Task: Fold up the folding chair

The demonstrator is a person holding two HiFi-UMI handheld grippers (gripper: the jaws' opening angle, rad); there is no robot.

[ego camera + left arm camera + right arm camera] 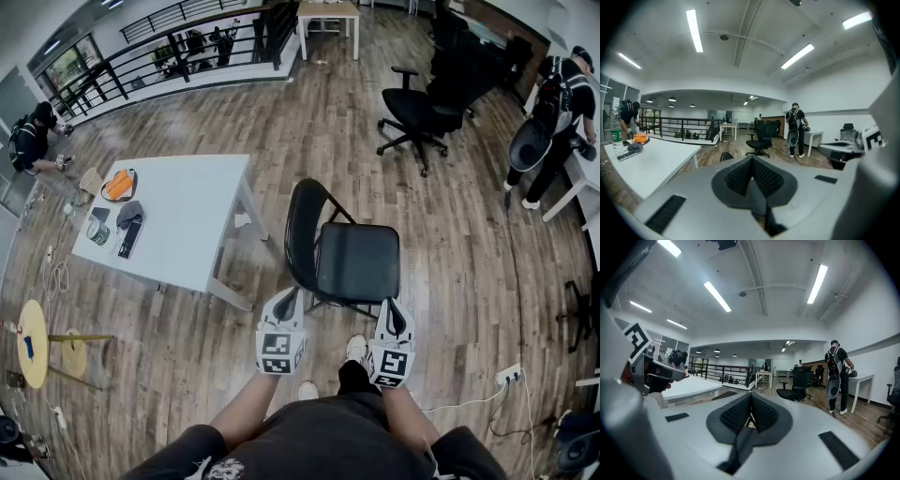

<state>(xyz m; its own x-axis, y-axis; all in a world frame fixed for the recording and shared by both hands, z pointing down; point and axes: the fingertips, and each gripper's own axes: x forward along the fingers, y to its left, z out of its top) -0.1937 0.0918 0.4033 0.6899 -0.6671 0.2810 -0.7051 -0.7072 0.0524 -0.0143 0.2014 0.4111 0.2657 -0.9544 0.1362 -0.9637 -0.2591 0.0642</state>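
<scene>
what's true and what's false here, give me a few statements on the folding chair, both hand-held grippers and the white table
1. The folding chair stands unfolded, its seat down. True.
2. The left hand-held gripper is clamped on the chair's backrest. False: its jaws are together with nothing between them.
3. The right hand-held gripper is shut and empty. True.
4. The white table is bare. False: an orange item and other things lie at one end.

Counted on the wood floor: one black folding chair (356,262), one white worktop (202,216) just beside it, one office chair (417,112) out in the open, one round yellow stool (36,323). Two tools, left tongs (287,302) and right tongs (390,309). Two bystanders, person at left (36,136) and person at right (562,103).
</scene>
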